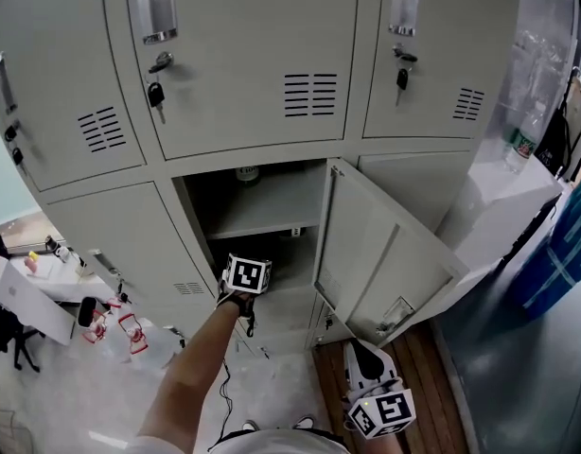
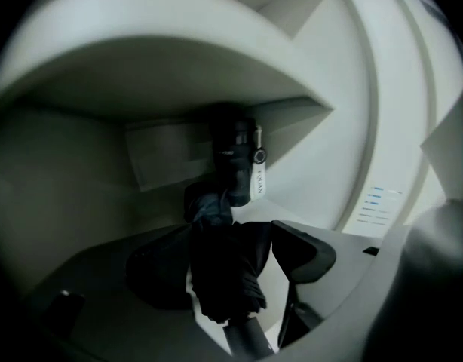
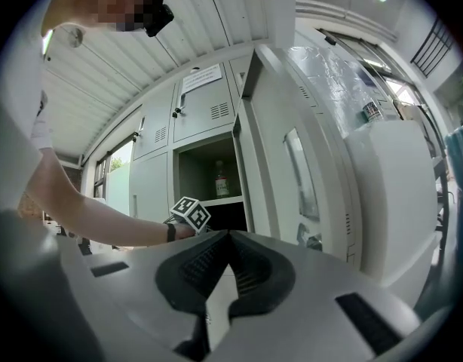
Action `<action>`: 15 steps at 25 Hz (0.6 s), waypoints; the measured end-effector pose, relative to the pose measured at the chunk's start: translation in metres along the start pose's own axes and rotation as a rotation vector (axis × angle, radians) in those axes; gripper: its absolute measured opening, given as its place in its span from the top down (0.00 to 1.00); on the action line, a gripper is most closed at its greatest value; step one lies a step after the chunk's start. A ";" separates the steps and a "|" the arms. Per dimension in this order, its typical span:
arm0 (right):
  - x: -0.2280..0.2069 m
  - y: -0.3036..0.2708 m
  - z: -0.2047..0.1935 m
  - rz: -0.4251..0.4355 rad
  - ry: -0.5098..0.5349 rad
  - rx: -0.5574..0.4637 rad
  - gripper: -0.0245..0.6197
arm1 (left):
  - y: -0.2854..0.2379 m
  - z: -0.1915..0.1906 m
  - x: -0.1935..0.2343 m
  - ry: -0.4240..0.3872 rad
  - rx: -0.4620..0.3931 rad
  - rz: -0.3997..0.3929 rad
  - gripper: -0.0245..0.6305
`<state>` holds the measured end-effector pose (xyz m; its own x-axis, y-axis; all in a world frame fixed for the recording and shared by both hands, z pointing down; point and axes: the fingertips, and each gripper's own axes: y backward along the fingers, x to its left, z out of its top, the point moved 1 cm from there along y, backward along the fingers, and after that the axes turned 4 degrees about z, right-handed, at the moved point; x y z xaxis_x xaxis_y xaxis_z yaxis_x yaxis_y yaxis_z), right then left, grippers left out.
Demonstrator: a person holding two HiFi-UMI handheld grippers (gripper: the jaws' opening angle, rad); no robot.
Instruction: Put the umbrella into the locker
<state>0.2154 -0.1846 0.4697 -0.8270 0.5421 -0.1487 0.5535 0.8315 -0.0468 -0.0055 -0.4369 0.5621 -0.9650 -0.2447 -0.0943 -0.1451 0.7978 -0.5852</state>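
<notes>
The dark folded umbrella point(image 2: 225, 266), with a white tag on its handle strap, lies inside the open locker's lower compartment point(image 1: 290, 268), handle toward the back wall. My left gripper point(image 2: 231, 270) reaches into that compartment; its jaws stand apart on either side of the umbrella's cloth and do not press on it. In the head view only its marker cube point(image 1: 248, 274) shows at the opening, with the jaws hidden inside. My right gripper point(image 3: 230, 236) is shut on nothing. It hangs low in front of the locker point(image 1: 361, 353), beside the open door point(image 1: 385, 253).
A shelf point(image 1: 272, 218) above the compartment carries a small bottle point(image 1: 247, 172). Keys hang in the doors above point(image 1: 156, 93). Water jugs point(image 1: 130, 334) stand on the floor at the left. A white cabinet point(image 1: 503, 206) and blue bundles point(image 1: 565, 244) are at the right.
</notes>
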 end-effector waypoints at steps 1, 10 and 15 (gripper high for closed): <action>0.003 -0.002 0.000 0.008 0.001 0.001 0.94 | 0.004 0.002 -0.002 -0.015 -0.015 -0.007 0.46; 0.034 -0.020 -0.004 0.052 -0.002 0.007 0.94 | 0.045 0.007 -0.015 -0.115 -0.109 -0.047 0.47; 0.055 -0.025 -0.007 0.070 0.009 0.020 0.94 | 0.079 0.008 -0.016 -0.145 -0.205 -0.038 0.61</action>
<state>0.1554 -0.1749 0.4696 -0.7872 0.5998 -0.1436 0.6116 0.7891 -0.0565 0.0005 -0.3750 0.5108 -0.9188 -0.3411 -0.1988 -0.2358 0.8780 -0.4167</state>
